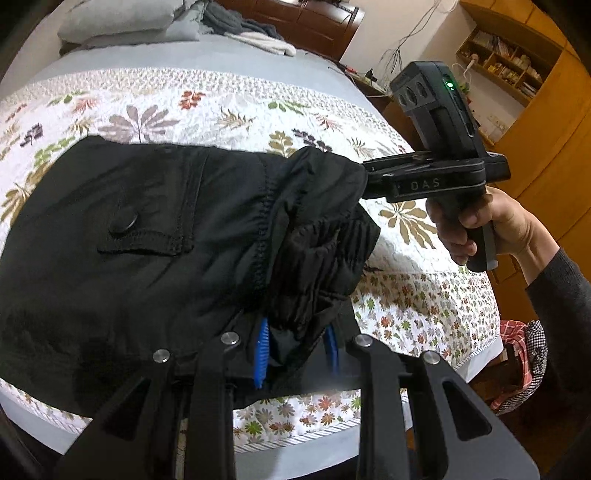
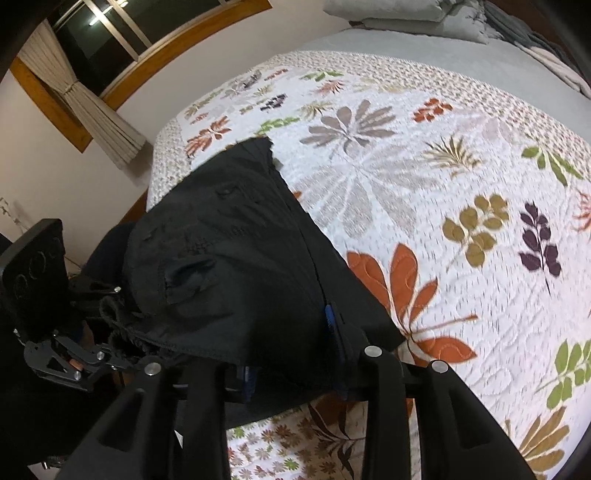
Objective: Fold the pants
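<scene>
- Your left gripper [image 1: 295, 350] grips the pants [image 1: 147, 240] at the near edge of the bed: black cloth is bunched between its blue pads [image 1: 261, 354], which stand narrow and press on it.
- Your right gripper [image 1: 364, 173], seen from the left wrist camera, bites a raised fold of the same pants at their right end; your right hand [image 1: 476, 225] wraps its handle, and a dark sleeve [image 1: 561, 295] covers the forearm.
- From the right wrist camera, the right gripper [image 2: 291, 354] has cloth draped over and between its fingers; whether the pads press on it you cannot tell.
- The pants lie on the quilt [image 1: 221, 107], spread leftward, with a buttoned pocket flap [image 1: 144, 236] facing up and the waistband lifted off the surface by both grippers.
- Pillows [image 1: 122, 22] and a pile of clothes [image 1: 255, 33] sit at the far end of the bed, well apart from the pants.
- A curtain [image 2: 88, 107] hangs beside the window [image 2: 122, 33], and a shelf [image 1: 506, 62] stands at the right wall.
</scene>
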Available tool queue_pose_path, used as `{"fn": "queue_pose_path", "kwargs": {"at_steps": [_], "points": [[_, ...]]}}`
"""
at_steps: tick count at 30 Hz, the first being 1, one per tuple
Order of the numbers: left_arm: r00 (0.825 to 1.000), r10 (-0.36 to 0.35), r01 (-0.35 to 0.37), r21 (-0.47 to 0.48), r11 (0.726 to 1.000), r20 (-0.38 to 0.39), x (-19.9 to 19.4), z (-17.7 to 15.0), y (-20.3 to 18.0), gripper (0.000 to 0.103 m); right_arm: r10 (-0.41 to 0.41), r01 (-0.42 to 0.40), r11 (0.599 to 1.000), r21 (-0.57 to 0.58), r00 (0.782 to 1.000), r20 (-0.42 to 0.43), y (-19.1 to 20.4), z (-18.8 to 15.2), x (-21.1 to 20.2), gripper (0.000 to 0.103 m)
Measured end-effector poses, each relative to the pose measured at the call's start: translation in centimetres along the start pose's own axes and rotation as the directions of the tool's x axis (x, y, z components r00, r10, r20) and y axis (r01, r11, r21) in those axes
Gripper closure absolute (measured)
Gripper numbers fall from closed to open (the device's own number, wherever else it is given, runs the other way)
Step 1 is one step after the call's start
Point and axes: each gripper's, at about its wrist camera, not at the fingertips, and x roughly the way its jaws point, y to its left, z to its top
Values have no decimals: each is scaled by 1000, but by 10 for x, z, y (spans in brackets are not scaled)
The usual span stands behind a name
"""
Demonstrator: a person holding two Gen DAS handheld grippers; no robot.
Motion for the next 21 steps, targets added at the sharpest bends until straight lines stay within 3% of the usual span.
{"fn": "queue_pose_path", "kwargs": {"at_steps": [10,21], "points": [[1000,6,-6,-1,1000,-25,11,-3,2,80,-50,49,997,55,999,15,-6,-15,0,68],[999,-9,9,11,1000,-44,12,-3,2,74,-212,200,965,171,976,49,-4,-39,-20,64]]}}
